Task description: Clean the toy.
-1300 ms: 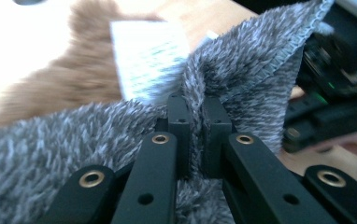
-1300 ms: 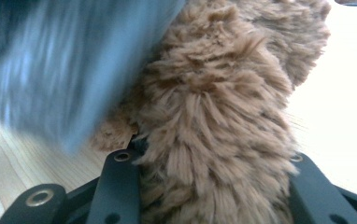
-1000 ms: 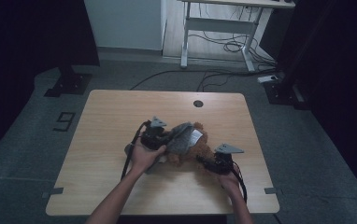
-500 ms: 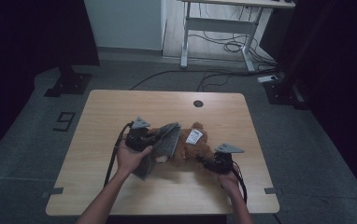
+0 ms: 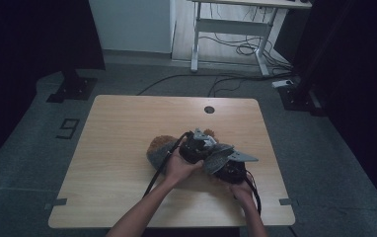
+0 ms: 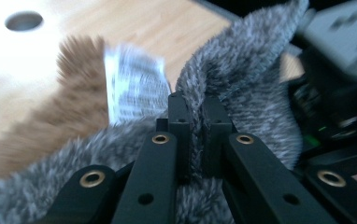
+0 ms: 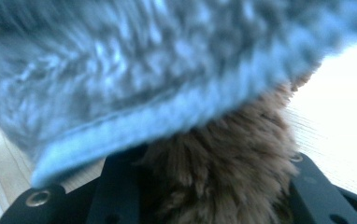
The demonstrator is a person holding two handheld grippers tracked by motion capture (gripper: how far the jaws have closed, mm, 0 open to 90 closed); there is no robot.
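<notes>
Grey fuzzy fleece garment point(image 6: 242, 79), pale-hemmed, is draped over a brown plush toy point(image 5: 159, 144) mid-table; a white printed label point(image 6: 132, 84) is seen beside the fold. Left gripper point(image 6: 193, 109): jaws pinched nearly together on a grey fold. Right gripper point(image 5: 228, 168): jaws closed on brown plush point(image 7: 214, 172), tips buried in fur. The toy's shape is largely covered; the right gripper view is blurred.

A pale wooden desk point(image 5: 127, 128) stands on grey carpet point(image 5: 38, 163) (a "9" point(image 5: 66, 128) is taped there). Behind, a white-framed table point(image 5: 236, 24) shelters tangled cables point(image 5: 236, 47); dark curtains point(image 5: 354, 59) flank the dim room.
</notes>
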